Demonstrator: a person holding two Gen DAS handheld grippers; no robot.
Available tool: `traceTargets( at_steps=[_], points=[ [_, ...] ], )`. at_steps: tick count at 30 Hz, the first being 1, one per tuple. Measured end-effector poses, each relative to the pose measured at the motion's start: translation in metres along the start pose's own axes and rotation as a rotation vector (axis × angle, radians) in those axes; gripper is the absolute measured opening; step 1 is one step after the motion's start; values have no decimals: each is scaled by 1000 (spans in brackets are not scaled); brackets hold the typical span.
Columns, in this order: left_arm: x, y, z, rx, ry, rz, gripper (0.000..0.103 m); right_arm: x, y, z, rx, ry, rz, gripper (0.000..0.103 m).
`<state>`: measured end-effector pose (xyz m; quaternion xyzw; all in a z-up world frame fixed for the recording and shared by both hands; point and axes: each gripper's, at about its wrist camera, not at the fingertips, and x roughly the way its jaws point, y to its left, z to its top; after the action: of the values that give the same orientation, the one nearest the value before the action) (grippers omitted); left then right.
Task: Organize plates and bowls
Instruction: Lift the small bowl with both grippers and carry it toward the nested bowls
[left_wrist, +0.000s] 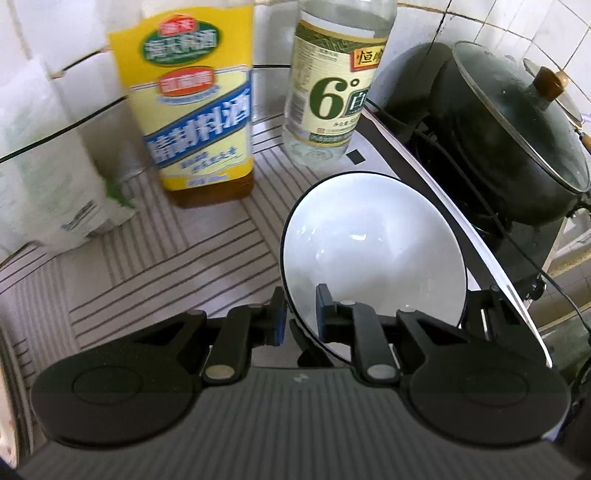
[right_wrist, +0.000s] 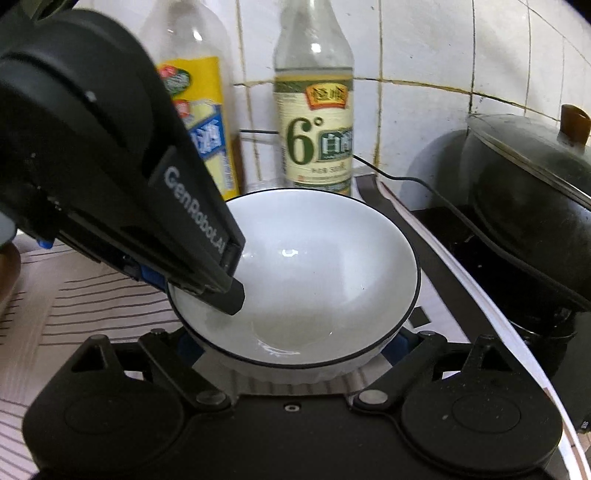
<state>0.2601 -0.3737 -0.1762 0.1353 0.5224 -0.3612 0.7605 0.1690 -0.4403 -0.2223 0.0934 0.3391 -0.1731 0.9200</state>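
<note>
The white bowl (left_wrist: 373, 251) sits on the striped mat (left_wrist: 147, 266), in front of two bottles (left_wrist: 199, 107) and left of the lidded pot (left_wrist: 517, 147). Left gripper (left_wrist: 301, 314) is clamped on the bowl's near-left rim, one finger inside. Right gripper (right_wrist: 291, 343) is spread wide, its fingers flanking the bowl (right_wrist: 314, 273) and largely hidden behind it; contact cannot be determined.

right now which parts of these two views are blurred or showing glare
Left wrist view: yellow bottle and paper roll smeared by blur, bowl carries soft window glare. Right wrist view: left gripper close and soft, small highlight inside the bowl, tiles bowed by fisheye.
</note>
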Motion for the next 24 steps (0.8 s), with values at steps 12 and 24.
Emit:
traceTargets(
  at_steps=[12,24],
  points=[
    [-69,19,-33,-55,-21,48,15,-45,29,4,-72,-42,113,95],
    [-160,56,-92,-165,-43,69,15,-114,71,6,-246,-84,251,95]
  ],
)
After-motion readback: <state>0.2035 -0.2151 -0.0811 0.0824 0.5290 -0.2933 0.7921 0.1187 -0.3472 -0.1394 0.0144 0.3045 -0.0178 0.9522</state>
